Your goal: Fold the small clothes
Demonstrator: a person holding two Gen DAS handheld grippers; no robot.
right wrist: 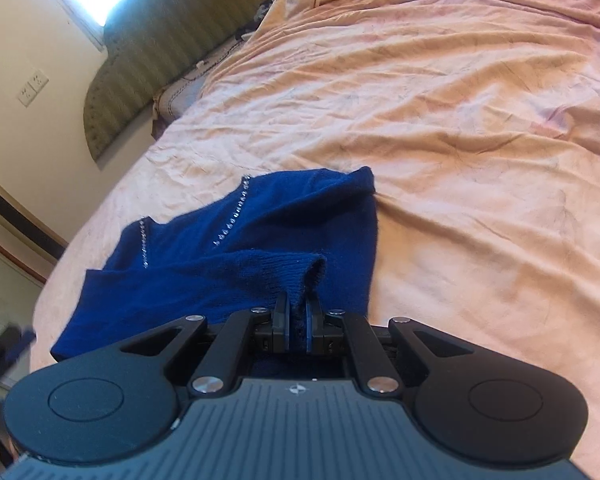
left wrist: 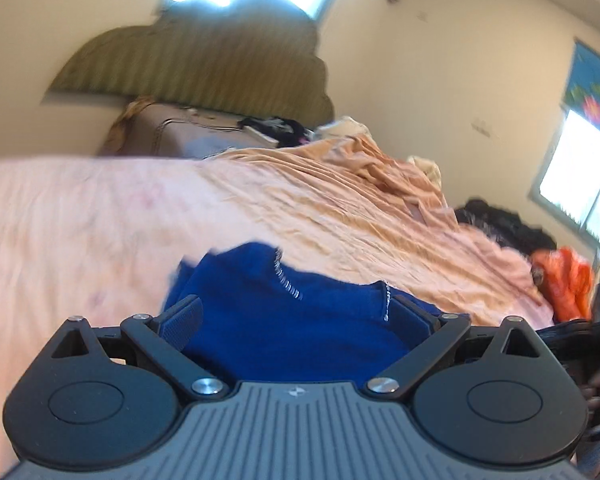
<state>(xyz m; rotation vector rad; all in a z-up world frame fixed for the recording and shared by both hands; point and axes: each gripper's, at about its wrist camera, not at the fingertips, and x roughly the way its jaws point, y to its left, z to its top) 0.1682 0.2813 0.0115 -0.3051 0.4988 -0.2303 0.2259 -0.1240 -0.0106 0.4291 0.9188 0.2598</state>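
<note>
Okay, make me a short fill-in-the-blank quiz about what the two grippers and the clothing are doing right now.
1. The right gripper is shut on a fold of the ____ sweater.
2. The left gripper has its fingers ____ above the sweater.
3. The sweater lies on a wrinkled ____ bedsheet.
4. A line of small ____ rhinestones runs along the sweater.

Missing words: blue; open; pink; silver
</note>
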